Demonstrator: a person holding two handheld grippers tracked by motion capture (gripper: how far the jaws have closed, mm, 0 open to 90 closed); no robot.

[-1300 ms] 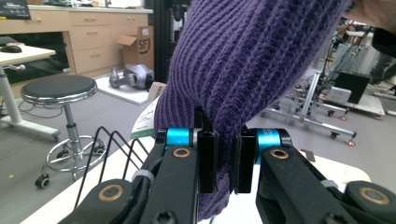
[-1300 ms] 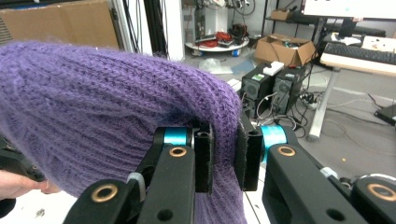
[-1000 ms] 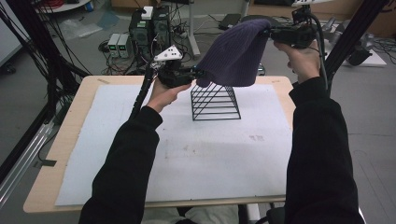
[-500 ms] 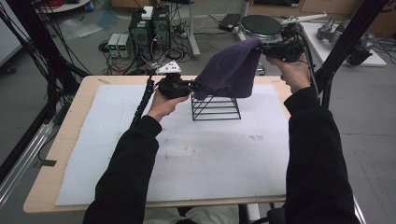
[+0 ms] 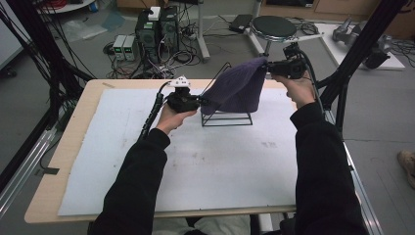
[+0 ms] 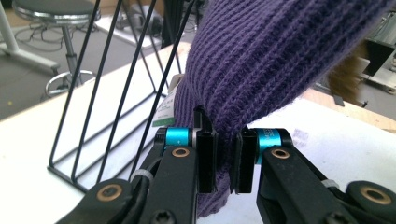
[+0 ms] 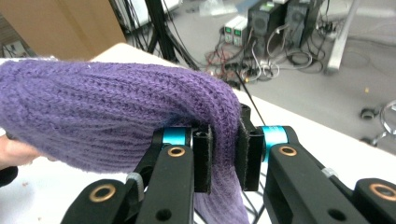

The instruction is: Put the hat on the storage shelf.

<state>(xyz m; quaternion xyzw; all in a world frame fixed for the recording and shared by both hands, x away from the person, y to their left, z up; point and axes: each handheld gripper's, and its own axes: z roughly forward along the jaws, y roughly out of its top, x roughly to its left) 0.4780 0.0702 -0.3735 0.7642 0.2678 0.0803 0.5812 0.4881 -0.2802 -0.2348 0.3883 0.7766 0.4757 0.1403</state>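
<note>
Looking down from the high view: purple ribbed knitted beanie (image 5: 237,89) stretched between both tongs, draped over a black wire pyramid-shaped rack (image 5: 226,116) standing at about 12 o'clock on the white-covered wooden worktop (image 5: 195,166). Left tongs (image 5: 199,102) pinching the beanie's lower edge at the rack's 9 o'clock side, low and close to the worktop. Right tongs (image 5: 267,68) gripping the beanie's opposite edge at roughly 1 o'clock, raised well above the rack. Black-sleeved forearms reaching in from 6 o'clock. Round black stool (image 5: 274,27) and black computer boxes (image 5: 157,29) on the grey floor beyond the far edge.

Turning to the left gripper view: left tongs (image 6: 224,156) nearly closed, with a fold of purple knit clamped between the black pads and more fabric hanging below them. Beanie (image 6: 266,60) rising toward 1 o'clock. Thin black rods of the rack (image 6: 116,93) slanting up at 10 o'clock, base on the white surface. Small white and green label (image 6: 167,108) showing just beside the knit.

Moving to the right gripper view: right tongs (image 7: 224,156) likewise nearly closed, squeezing a bunched edge of the beanie (image 7: 107,107), with the body of the knit spreading out toward 9 o'clock. Bit of a hand (image 7: 18,154) visible under the fabric at 9 o'clock.
</note>
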